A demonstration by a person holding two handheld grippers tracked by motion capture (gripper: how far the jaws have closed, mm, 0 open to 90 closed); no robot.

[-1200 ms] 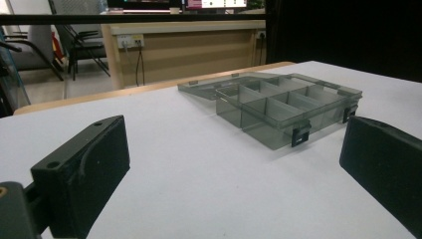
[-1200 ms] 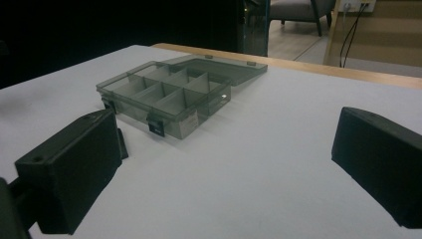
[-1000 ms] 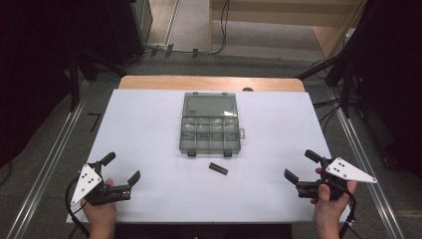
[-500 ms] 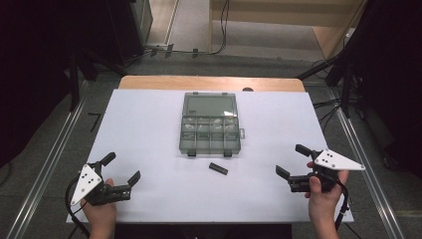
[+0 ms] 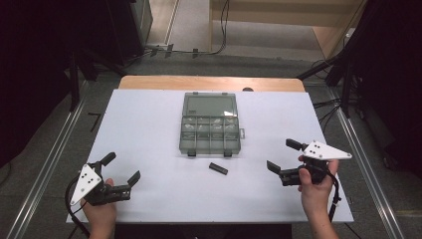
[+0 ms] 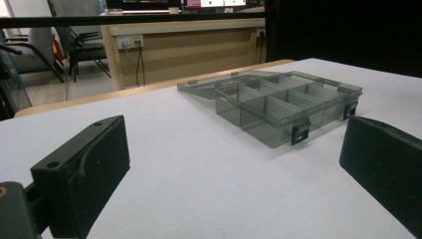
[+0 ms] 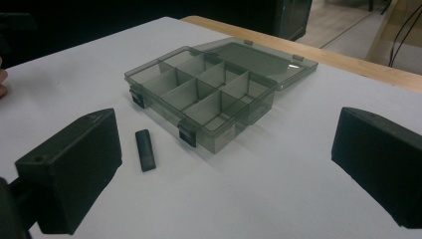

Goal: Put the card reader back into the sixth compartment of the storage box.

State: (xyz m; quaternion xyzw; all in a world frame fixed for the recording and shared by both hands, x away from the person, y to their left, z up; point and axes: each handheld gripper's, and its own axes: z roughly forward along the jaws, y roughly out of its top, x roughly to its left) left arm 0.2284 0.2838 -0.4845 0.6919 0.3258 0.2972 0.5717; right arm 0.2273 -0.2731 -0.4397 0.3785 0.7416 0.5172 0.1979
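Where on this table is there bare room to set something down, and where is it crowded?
Bare: the wide strip between the box and the table's left edge, the matching strip to the box's right, and the near middle between the left gripper and the right gripper. Crowded: just in front of the box, where the small black piece lies close to its latches.

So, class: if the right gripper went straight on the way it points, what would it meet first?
Probably the open compartment box, near its front corner; the small black piece lies left of that line.
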